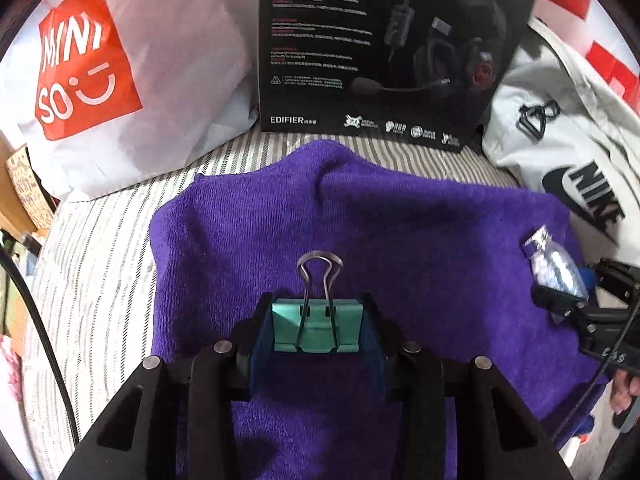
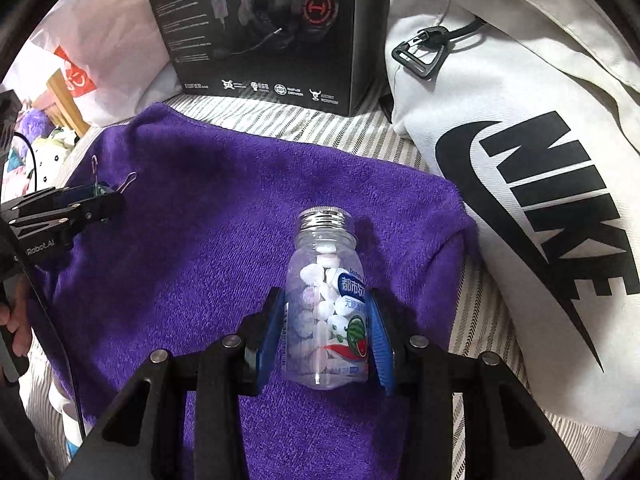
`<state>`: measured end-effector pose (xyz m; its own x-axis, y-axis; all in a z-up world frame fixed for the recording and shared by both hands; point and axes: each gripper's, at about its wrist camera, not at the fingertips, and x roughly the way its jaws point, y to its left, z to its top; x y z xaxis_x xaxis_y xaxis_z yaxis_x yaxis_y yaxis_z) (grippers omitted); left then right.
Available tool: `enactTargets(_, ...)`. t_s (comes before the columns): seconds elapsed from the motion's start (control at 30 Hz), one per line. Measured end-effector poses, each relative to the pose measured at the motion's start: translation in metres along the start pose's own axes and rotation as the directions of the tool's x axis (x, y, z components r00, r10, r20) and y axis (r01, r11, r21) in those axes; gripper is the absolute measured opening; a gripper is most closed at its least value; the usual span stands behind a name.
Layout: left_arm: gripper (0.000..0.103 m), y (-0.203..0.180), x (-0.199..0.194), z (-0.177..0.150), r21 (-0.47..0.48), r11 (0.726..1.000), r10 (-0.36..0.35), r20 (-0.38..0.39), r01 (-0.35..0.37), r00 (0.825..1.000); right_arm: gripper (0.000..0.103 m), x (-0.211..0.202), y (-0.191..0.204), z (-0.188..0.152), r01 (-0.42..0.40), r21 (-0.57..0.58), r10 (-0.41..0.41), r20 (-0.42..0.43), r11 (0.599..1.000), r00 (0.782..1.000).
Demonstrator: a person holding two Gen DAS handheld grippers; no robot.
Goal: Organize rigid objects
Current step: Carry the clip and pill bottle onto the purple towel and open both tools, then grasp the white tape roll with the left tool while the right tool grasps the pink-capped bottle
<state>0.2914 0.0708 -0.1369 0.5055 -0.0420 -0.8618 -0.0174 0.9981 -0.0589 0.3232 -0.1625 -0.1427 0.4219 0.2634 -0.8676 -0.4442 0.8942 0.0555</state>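
Left gripper (image 1: 318, 330) had its jaws clamped on a teal metal binder clip (image 1: 318, 328), one wire handle pointing forward, held over the purple terry towel (image 1: 400, 220); right wrist view showed both wire handles splayed out of the same gripper. Right gripper (image 2: 326, 336) had its blue-padded jaws closed on a clear plastic bottle of white candy pieces with a watermelon label (image 2: 326, 308), mouth pointing away, cap off or not visible, over the right half of the towel. Whether clip or bottle touched the towel couldn't be told. Towel lay on a grey-and-white striped bedsheet (image 1: 100, 248). Behind the towel's far edge stood a black Edifier headset box (image 1: 380, 48), upright, just beyond the towel, blocking the way forward. To its left a white Miniso plastic bag with a red-orange logo (image 1: 120, 72) slumped against the box. On the right a white Nike fabric bag with a black swoosh and a black plastic clip (image 2: 540, 160) sat just beside the towel's right edge, very near the bottle. Open towel room lay between the two grippers and ahead of both up to the box. Left edge of the bed showed a black cable (image 1: 44, 340) and wooden furniture, partly cut off. Fingers of a hand (image 2: 16, 320) showed at the frame edge behind the left gripper. Box print was too small to read; the clutter at far left was blurred.
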Motion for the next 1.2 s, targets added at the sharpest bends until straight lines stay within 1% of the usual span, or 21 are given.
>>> enactTargets(0.07, 0.043, -0.005, 0.001, -0.003, 0.018, 1.0, 0.018, -0.009, -0.018, 1.0, 0.049, -0.001, -0.001, -0.002, -0.029, -0.007, 0.029, 0.001, 1.0, 1.0)
enactTargets(0.1, 0.045, -0.007, 0.0, -0.004, 0.026, 0.999, 0.024, -0.017, -0.024, 1.0, 0.049, -0.001, -0.001, -0.002, -0.034, -0.004, 0.034, 0.0, 0.999, 0.999)
enactTargets(0.13, 0.052, -0.009, 0.0, -0.006, 0.03, 0.999, 0.025, -0.024, -0.024, 0.999, 0.049, -0.003, 0.0, -0.003, -0.037, -0.001, 0.037, -0.007, 0.999, 0.999)
enactTargets(0.17, 0.061, -0.01, -0.001, -0.008, 0.033, 0.999, 0.023, -0.032, -0.022, 0.999, 0.05, -0.004, -0.001, -0.004, -0.039, 0.001, 0.039, -0.013, 0.999, 0.999)
enactTargets(0.23, 0.072, -0.014, -0.001, -0.014, 0.036, 0.999, 0.025, -0.048, -0.023, 0.999, 0.051, -0.01, -0.001, -0.007, -0.039, 0.011, 0.039, -0.021, 0.999, 0.999)
enactTargets(0.33, 0.072, -0.01, -0.013, -0.029, 0.001, 1.0, 0.013, -0.035, -0.013, 0.999, 0.052, -0.025, -0.003, -0.016, -0.046, 0.032, 0.046, -0.019, 0.998, 0.999)
enactTargets(0.4, 0.072, -0.004, -0.032, -0.041, -0.049, 0.998, -0.028, -0.003, 0.027, 1.0, 0.057, -0.042, -0.004, -0.027, -0.054, 0.049, 0.054, -0.005, 0.997, 0.999)
enactTargets(0.47, 0.072, -0.002, -0.057, -0.057, -0.067, 0.995, -0.071, 0.043, 0.074, 0.997, 0.059, -0.061, -0.004, -0.039, -0.053, 0.063, 0.052, 0.016, 0.997, 0.999)
enactTargets(0.53, 0.072, -0.005, -0.08, -0.072, -0.052, 0.996, -0.072, 0.076, 0.076, 0.994, 0.06, -0.082, -0.002, -0.053, -0.044, 0.076, 0.041, 0.038, 0.996, 0.998)
enactTargets(0.6, 0.072, -0.01, -0.101, -0.093, -0.012, 0.997, -0.078, 0.108, 0.08, 0.991, 0.063, -0.102, 0.001, -0.069, -0.045, 0.094, 0.039, 0.064, 0.995, 0.997)
enactTargets(0.63, 0.072, -0.011, -0.111, -0.105, 0.007, 0.997, -0.078, 0.113, 0.077, 0.991, 0.065, -0.112, 0.003, -0.078, -0.051, 0.105, 0.042, 0.082, 0.993, 0.996)
enactTargets(0.7, 0.072, -0.011, -0.121, -0.122, 0.023, 0.997, -0.074, 0.11, 0.072, 0.991, 0.071, -0.131, 0.004, -0.097, -0.064, 0.138, 0.048, 0.112, 0.988, 0.993)
enactTargets(0.73, 0.072, -0.013, -0.124, -0.13, 0.035, 0.996, -0.082, 0.109, 0.079, 0.991, 0.071, -0.136, 0.005, -0.105, -0.068, 0.152, 0.05, 0.12, 0.986, 0.992)
enactTargets(0.8, 0.072, -0.018, -0.124, -0.144, 0.06, 0.994, -0.098, 0.098, 0.092, 0.99, 0.071, -0.145, 0.009, -0.121, -0.084, 0.185, 0.06, 0.131, 0.979, 0.99)
enactTargets(0.9, 0.072, -0.024, -0.118, -0.158, 0.104, 0.992, -0.076, 0.075, 0.068, 0.994, 0.071, -0.149, 0.016, -0.137, -0.095, 0.209, 0.07, 0.123, 0.973, 0.99)
enactTargets(1.0, 0.072, -0.031, -0.107, -0.163, 0.147, 0.988, -0.054, 0.056, 0.045, 0.997, 0.071, -0.154, 0.022, -0.153, -0.085, 0.215, 0.062, 0.114, 0.973, 0.992)
enactTargets(1.07, 0.072, -0.032, -0.1, -0.164, 0.151, 0.988, -0.046, 0.045, 0.039, 0.998, 0.071, -0.159, 0.025, -0.162, -0.078, 0.209, 0.056, 0.11, 0.975, 0.992)
enactTargets(1.2, 0.07, -0.036, -0.091, -0.164, 0.162, 0.985, -0.064, 0.043, 0.056, 0.997, 0.071, -0.166, 0.023, -0.178, -0.055, 0.205, 0.034, 0.105, 0.977, 0.994)
